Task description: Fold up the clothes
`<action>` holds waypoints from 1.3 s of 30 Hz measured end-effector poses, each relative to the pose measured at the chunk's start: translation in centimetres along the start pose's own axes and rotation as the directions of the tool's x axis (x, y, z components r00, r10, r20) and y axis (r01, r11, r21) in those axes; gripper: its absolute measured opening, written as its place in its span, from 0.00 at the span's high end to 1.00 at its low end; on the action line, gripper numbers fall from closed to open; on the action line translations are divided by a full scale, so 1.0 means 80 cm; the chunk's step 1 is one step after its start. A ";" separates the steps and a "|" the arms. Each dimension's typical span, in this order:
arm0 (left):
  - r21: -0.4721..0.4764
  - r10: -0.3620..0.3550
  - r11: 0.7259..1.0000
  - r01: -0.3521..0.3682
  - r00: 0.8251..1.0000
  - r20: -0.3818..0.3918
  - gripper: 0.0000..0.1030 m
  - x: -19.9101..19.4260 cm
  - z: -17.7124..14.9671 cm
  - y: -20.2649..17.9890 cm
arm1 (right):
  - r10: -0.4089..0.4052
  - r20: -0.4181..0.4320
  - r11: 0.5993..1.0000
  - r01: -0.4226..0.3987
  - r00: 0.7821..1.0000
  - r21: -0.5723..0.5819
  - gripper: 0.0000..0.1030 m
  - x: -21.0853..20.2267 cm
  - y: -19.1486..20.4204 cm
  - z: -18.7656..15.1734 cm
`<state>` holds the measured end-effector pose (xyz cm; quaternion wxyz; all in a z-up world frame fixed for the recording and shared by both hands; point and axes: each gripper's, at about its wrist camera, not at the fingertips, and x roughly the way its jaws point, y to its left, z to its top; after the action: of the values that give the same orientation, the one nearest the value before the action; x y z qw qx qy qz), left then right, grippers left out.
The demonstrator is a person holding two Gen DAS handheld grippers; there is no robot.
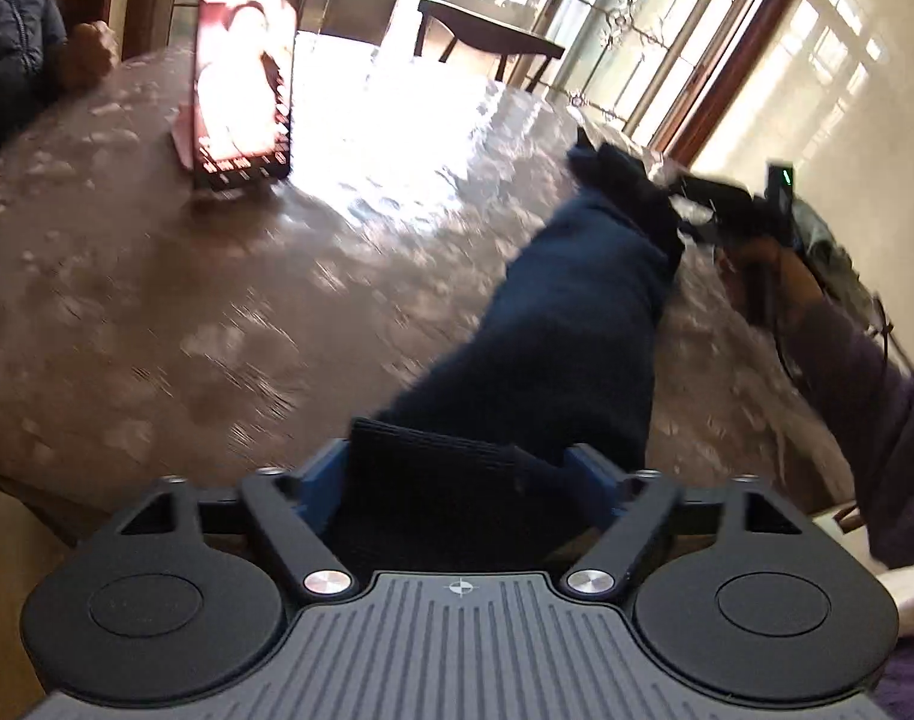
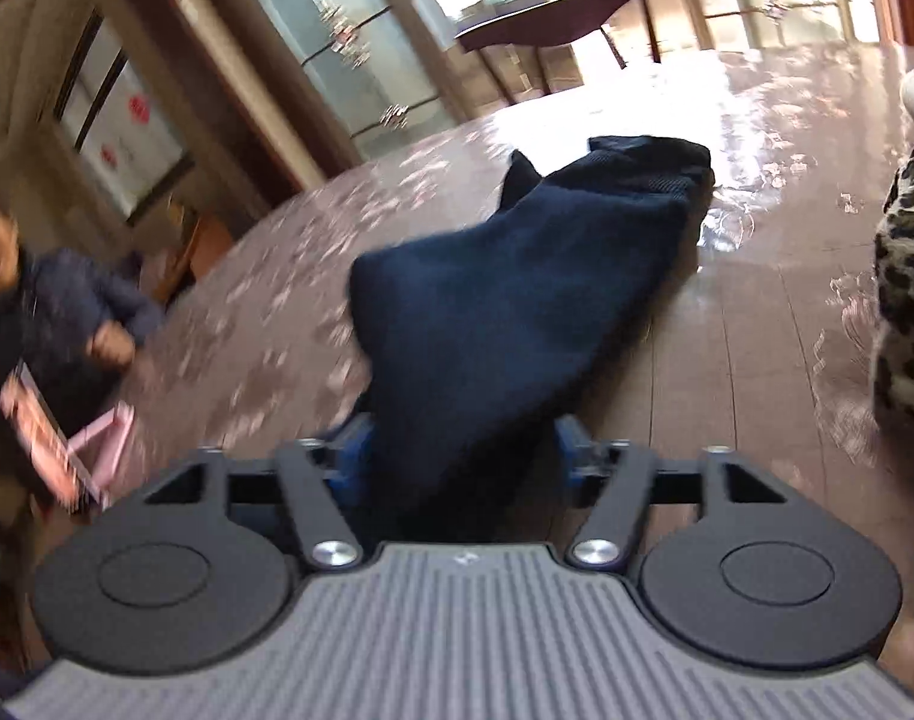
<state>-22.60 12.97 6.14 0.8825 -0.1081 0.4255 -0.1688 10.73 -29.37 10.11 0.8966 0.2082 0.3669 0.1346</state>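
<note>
Both ends of navy knit garment (image 1: 571,324) lay between spread left gripper (image 1: 457,468) and right gripper (image 2: 463,450) jaws, neither pinching; fold step released, smoothing likely next.

Each camera sits low behind its own fingers, tilted down, very close to the table (image 1: 157,300). Left view faces along the dark garment (image 1: 577,312) toward the right gripper (image 1: 685,204). Right view faces back from the opposite end. Both share garment, table, windows.

Dark navy knit garment (image 2: 505,294) lies stretched long across the glossy surface (image 2: 757,312) (ribbed cuff at one end), bunched and rumpled, not flat.
</note>
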 end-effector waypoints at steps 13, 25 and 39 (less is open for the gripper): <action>0.343 0.295 0.896 -0.282 0.955 0.016 0.05 0.045 -0.043 -0.087 | -0.085 0.057 0.986 0.092 0.995 -0.136 0.16 0.113 0.028 0.055; 0.354 0.410 0.847 -0.397 0.911 0.040 0.28 0.023 0.005 -0.044 | -0.330 0.167 0.723 0.362 0.929 -0.588 0.65 0.061 0.086 0.001; 0.285 0.387 0.878 -0.386 0.920 0.055 0.14 0.015 0.057 0.081 | -0.374 0.075 0.832 0.370 0.924 -0.413 0.65 -0.160 0.044 -0.124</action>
<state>-16.95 18.65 5.94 0.9037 0.1098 0.4109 -0.0502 -5.58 -28.63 13.09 0.9275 -0.0653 0.3665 0.0344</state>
